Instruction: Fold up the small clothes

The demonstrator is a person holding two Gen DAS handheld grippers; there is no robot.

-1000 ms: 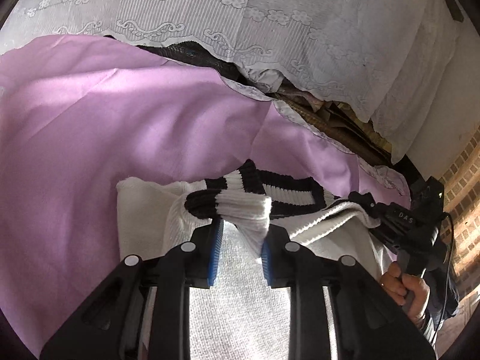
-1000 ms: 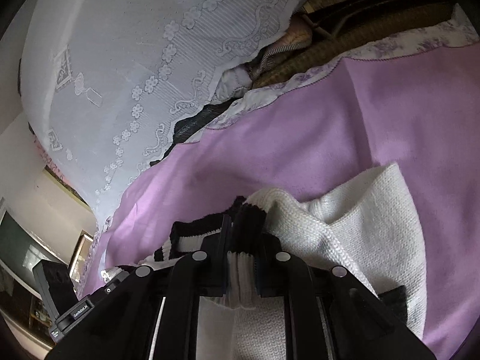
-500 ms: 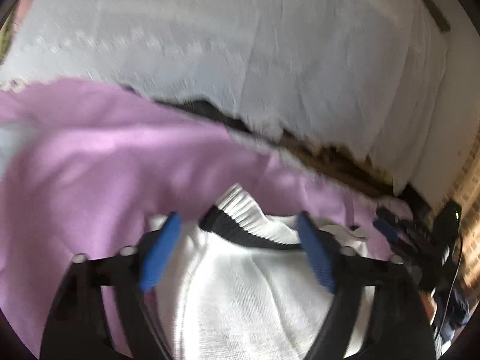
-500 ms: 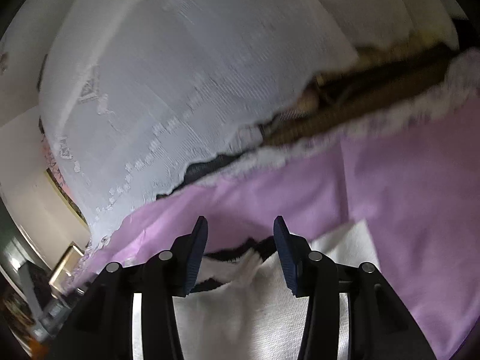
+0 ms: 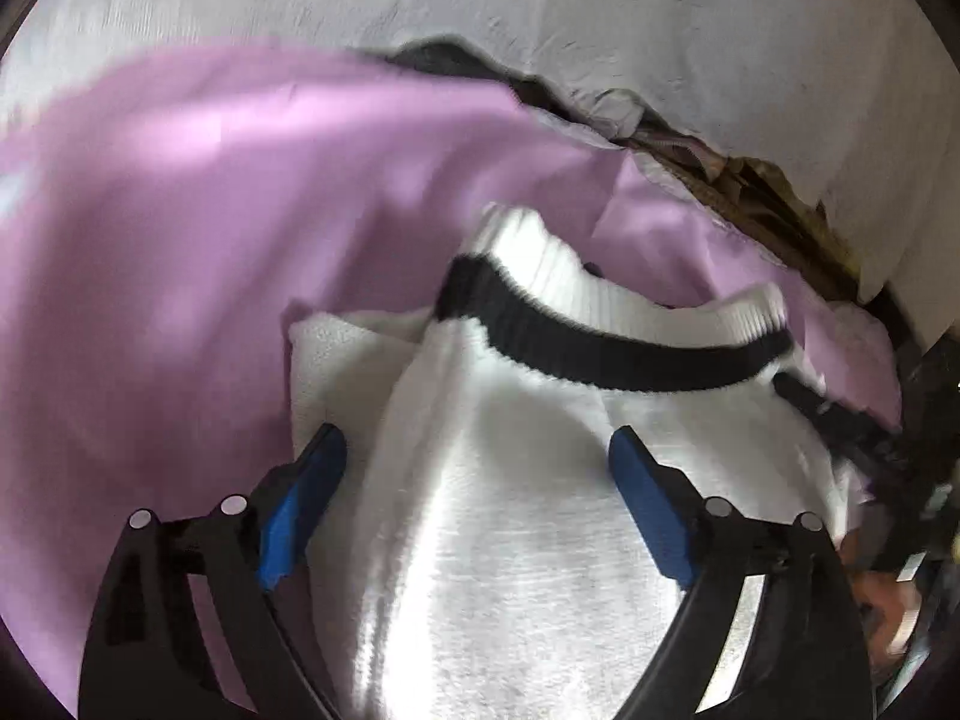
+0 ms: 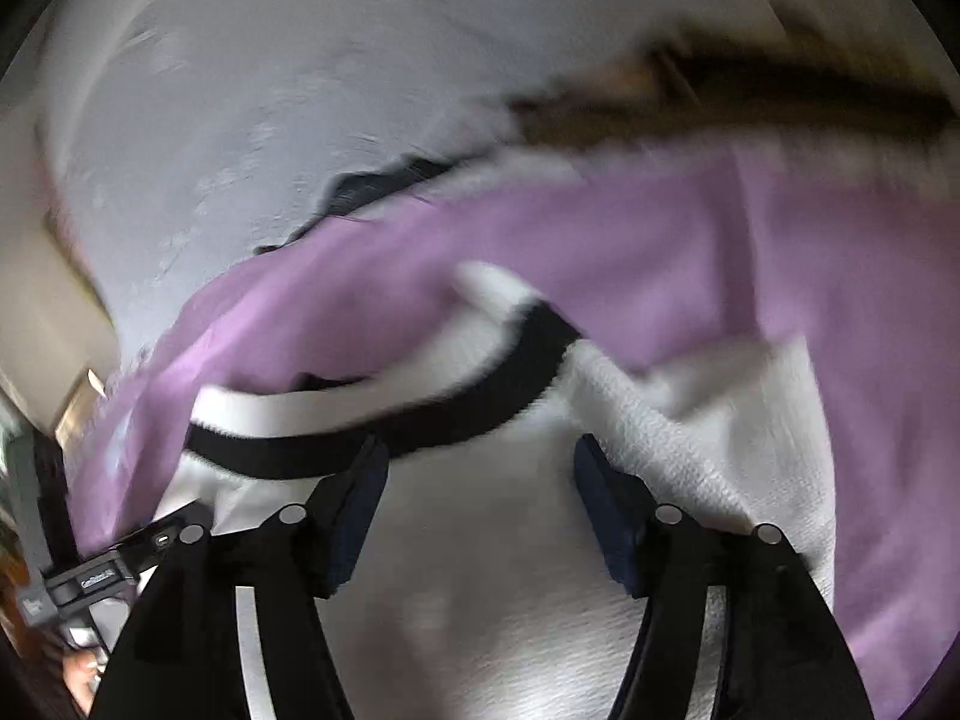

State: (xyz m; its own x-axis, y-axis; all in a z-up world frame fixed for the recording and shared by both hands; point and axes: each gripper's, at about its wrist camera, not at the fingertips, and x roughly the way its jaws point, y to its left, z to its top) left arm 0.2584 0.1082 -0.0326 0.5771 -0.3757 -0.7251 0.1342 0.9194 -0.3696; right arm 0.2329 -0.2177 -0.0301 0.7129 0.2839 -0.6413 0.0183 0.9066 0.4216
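left hand-held gripper (image 5: 477, 450): jaws opening, nothing clamped | right hand-held gripper (image 6: 480, 459): jaws opening, nothing clamped | white knit sweater (image 5: 528, 540), black-striped hem, lies on purple sheet (image 5: 210, 240)

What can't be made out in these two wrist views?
- Sweater: its lower part runs off the bottom edge in both views, behind the fingers.
- Dark items behind the purple cloth: smeared by motion blur, right view.
- Hand: blurred, cut by the left view's right edge.

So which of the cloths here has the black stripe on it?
The white knitted garment lying under both grippers: a black band runs along its ribbed edge. The purple sheet and white lace cover are stripeless.
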